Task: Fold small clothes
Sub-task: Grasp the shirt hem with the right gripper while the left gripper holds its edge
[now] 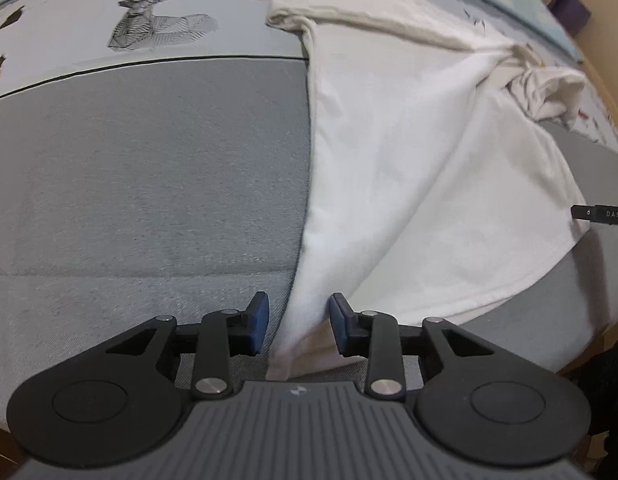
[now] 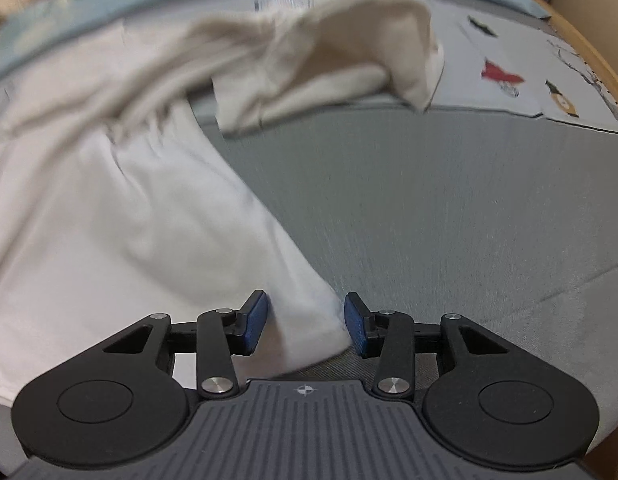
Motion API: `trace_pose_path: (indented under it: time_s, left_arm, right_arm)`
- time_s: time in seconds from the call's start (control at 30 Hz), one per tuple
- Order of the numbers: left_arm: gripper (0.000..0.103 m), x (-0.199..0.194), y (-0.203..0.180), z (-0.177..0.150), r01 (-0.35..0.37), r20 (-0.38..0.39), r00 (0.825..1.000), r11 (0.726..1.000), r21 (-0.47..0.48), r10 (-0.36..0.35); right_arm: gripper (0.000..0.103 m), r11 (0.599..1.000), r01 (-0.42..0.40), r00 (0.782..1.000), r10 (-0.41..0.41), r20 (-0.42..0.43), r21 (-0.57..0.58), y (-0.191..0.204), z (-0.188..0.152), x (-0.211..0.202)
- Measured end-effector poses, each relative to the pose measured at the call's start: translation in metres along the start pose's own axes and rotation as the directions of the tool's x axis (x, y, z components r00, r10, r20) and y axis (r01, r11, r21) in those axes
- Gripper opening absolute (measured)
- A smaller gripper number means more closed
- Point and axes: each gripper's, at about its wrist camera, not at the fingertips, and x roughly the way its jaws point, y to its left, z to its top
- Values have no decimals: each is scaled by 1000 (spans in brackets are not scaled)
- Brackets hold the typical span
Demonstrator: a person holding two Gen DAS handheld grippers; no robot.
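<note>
Grey bedcover (image 1: pixel 149 184) beneath white garment (image 1: pixel 409 168); perhaps wooden frame (image 2: pixel 601 64)

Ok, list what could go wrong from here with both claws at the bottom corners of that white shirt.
1. Both the left claw and right claw are open around corners of the white shirt; closing too shallow could let the fabric slip out.
2. The far sleeve is bunched and crumpled, so a fold now would probably trap wrinkles.
3. The right view is blurred, suggesting motion; the right-hand grasp may land off the corner.
</note>
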Motion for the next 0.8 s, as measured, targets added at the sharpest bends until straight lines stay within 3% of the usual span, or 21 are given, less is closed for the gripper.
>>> trace_pose_path:
  time_s: [0.03,0.07,0.1,0.13,0.17,0.4,0.47,0.57,0.63,0.73,0.8]
  left_arm:
    - [37,4,-1,2,-5,-1,1000,1000,7,5]
    - [37,7,-3,4,-10,-1,1000,1000,13,10]
    - [29,8,-5,6,-12,-2,1000,1000,17,13]
    - [21,9,-7,6,-18,1,1000,1000,20,18]
    - [7,10,-11,7,-25,6,1000,999,24,25]
    - [5,-6,-39,12,49,110,993,998,28,-52]
    - [5,-8,-50,10,61,112,991,997,53,-66]
    - [4,-1,-61,-1,-13,32,999,993,120,10]
    - [4,2,-60,-13,-104,-20,994,976,189,109]
    - [4,1,-47,-23,-99,-77,990,973,210,118]
    - [5,-2,-40,-29,-99,-84,989,973,209,119]
  right_arm:
    - [41,1000,9,1000,-9,-9,-17,1,-1,4]
    - [20,999,16,1000,-16,-7,-38,3,-1,4]
    - [6,997,26,1000,-25,7,-71,6,-2,2]
    - [6,996,27,1000,-26,14,-84,5,-3,-1]
    - [5,997,10,1000,-9,16,-73,0,-4,-7]
    - [3,999,10,987,-17,163,41,-66,-18,-75]
    - [3,997,47,990,-54,129,57,-85,-30,-83]
    - [3,999,33,997,-36,62,36,-104,-49,-85]
    - [3,998,0,1000,-1,-10,-67,-99,-62,-79]
    - [4,970,-80,992,55,-113,-231,-78,-80,-72]
    - [5,946,-120,989,87,-122,-300,-65,-86,-75]
